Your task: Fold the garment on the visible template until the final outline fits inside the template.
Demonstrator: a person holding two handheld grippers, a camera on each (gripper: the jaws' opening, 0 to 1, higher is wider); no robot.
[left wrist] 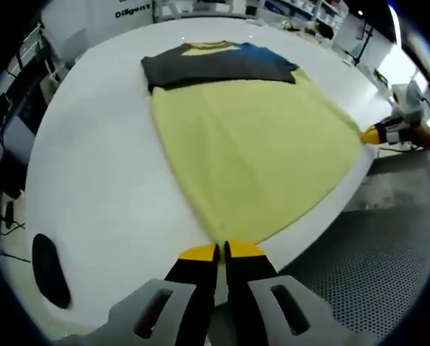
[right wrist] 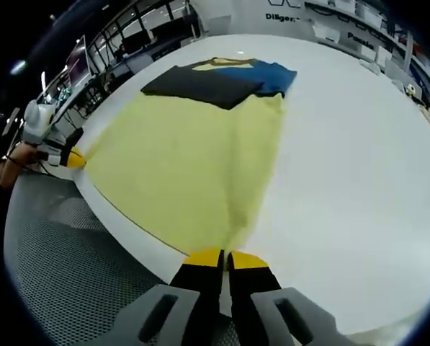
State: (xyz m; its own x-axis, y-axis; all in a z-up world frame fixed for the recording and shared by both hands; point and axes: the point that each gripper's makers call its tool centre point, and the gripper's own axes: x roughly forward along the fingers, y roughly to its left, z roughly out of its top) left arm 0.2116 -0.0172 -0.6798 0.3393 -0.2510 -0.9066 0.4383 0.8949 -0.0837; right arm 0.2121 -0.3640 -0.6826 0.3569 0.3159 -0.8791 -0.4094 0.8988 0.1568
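A yellow garment (left wrist: 251, 144) with dark grey sleeves folded across its top and a blue patch (left wrist: 261, 52) lies spread on the white table (left wrist: 92, 166). My left gripper (left wrist: 221, 250) is shut on the hem corner at the table's near edge. In the right gripper view the same garment (right wrist: 186, 158) stretches away from my right gripper (right wrist: 224, 255), which is shut on the other hem corner. The right gripper (left wrist: 380, 134) also shows at the right of the left gripper view, and the left gripper (right wrist: 72, 159) at the left of the right gripper view. No template outline is visible.
A dark oval mark (left wrist: 50, 270) sits on the table at the near left. Grey perforated floor (left wrist: 387, 259) lies beside the table edge. Shelves and desks (right wrist: 121, 50) stand in the background beyond the table.
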